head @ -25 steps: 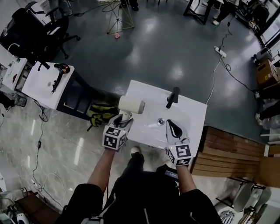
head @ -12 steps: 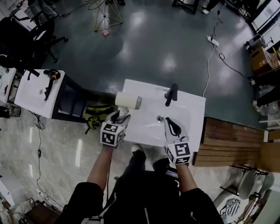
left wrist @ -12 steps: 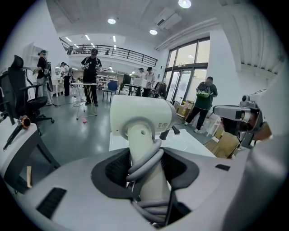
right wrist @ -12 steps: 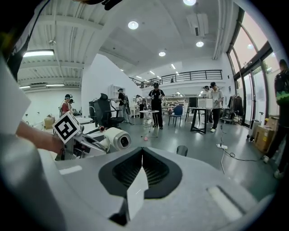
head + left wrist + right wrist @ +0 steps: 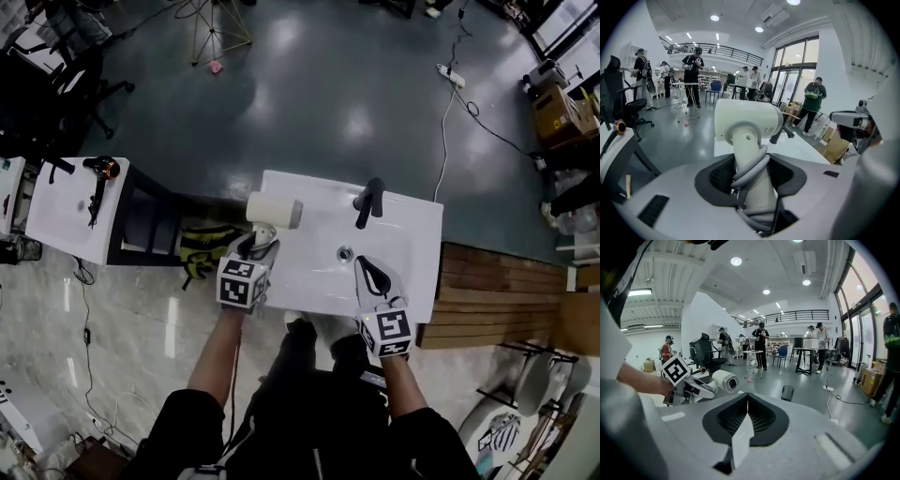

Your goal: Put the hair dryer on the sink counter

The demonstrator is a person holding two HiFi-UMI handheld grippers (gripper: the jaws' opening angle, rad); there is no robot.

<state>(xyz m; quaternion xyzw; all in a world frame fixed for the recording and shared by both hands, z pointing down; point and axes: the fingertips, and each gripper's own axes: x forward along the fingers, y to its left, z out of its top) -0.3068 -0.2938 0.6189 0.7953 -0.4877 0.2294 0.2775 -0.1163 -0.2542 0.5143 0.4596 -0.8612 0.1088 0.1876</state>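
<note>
Your left claw [image 5: 261, 242] clamps white plastic hair dryer [image 5: 274, 212] by cord-wrapped handle, barrel crosswise over left edge of white sink counter [image 5: 412, 234]; right claw [image 5: 371, 272] closed, empty, farther off.

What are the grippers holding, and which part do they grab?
The left gripper holds the white hair dryer by its cord-wrapped handle. The right gripper is shut and holds nothing.

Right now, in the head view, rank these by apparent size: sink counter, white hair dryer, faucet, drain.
1. sink counter
2. white hair dryer. It may be nearer the camera, so its lead over third place is unsure.
3. faucet
4. drain, clearly the smallest
</note>
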